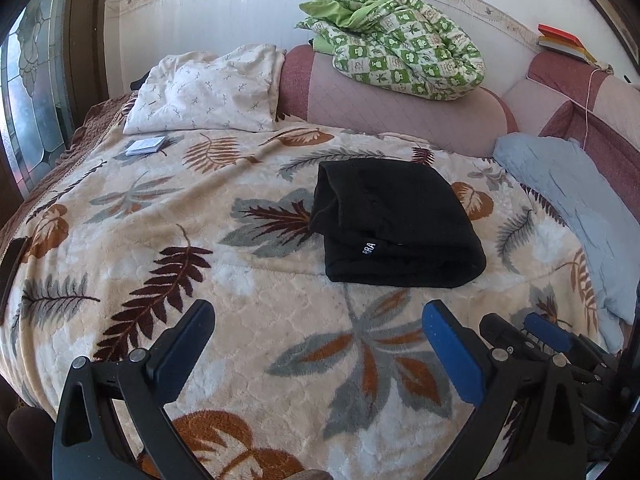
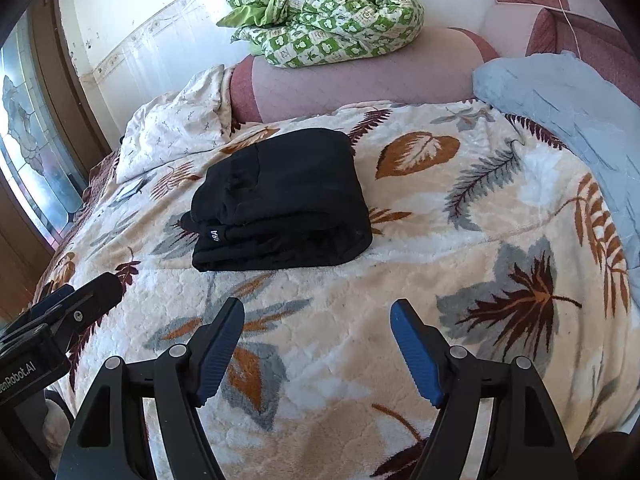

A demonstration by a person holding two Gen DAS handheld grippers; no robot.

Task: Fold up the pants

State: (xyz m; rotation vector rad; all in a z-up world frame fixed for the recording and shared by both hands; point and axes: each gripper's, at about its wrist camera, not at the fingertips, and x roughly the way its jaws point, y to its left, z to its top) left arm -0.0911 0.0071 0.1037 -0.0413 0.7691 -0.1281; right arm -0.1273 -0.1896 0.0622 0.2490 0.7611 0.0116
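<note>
The black pants [image 1: 394, 222] lie folded in a compact stack on the leaf-patterned blanket [image 1: 160, 240], with a small white label on the near fold. They also show in the right wrist view [image 2: 280, 204]. My left gripper [image 1: 318, 316] is open and empty, held above the blanket in front of the pants. My right gripper [image 2: 318, 312] is open and empty, also in front of the pants and apart from them. The right gripper shows at the lower right of the left wrist view [image 1: 532, 332], and the left gripper at the left edge of the right wrist view [image 2: 76, 300].
A white pillow [image 1: 204, 92] and a small flat packet [image 1: 145, 146] lie at the back left. A green patterned quilt [image 1: 400, 52] sits on the pink headboard [image 1: 400, 108]. A blue pillow [image 1: 568, 208] lies at the right. A glass door [image 1: 32, 96] stands at the left.
</note>
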